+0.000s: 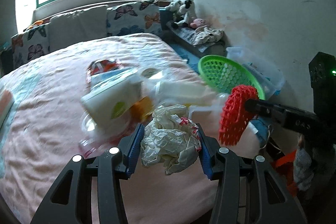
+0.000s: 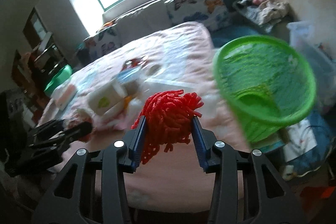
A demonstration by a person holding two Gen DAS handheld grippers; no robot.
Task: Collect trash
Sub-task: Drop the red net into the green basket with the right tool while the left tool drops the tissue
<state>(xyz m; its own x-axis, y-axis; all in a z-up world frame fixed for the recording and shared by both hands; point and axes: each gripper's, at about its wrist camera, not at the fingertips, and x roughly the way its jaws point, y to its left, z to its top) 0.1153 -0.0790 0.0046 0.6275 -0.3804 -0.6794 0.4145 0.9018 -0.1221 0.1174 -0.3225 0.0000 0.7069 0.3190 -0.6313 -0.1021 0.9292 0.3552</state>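
My left gripper [image 1: 170,135] is shut on a crumpled white plastic bag [image 1: 170,140] with red marks, held above the pink bed. My right gripper [image 2: 169,127] is shut on a red foam net [image 2: 170,117]; it shows from the side in the left wrist view [image 1: 237,117], to the right of the bag. A green mesh basket [image 2: 266,81] stands tilted at the bed's right edge, just right of the red net; it also shows in the left wrist view [image 1: 226,75]. More trash lies on the bed: a white box [image 1: 113,100], a white carton [image 1: 178,91] and clear wrappers.
The pink bed [image 1: 52,119] fills the middle. Butterfly cushions [image 1: 134,16] line its far side under the window. Stuffed toys [image 1: 184,12] and clothes sit on a bench by the right wall. A clear plastic bin [image 1: 262,70] stands behind the basket. Dark shelves [image 2: 35,51] stand at left.
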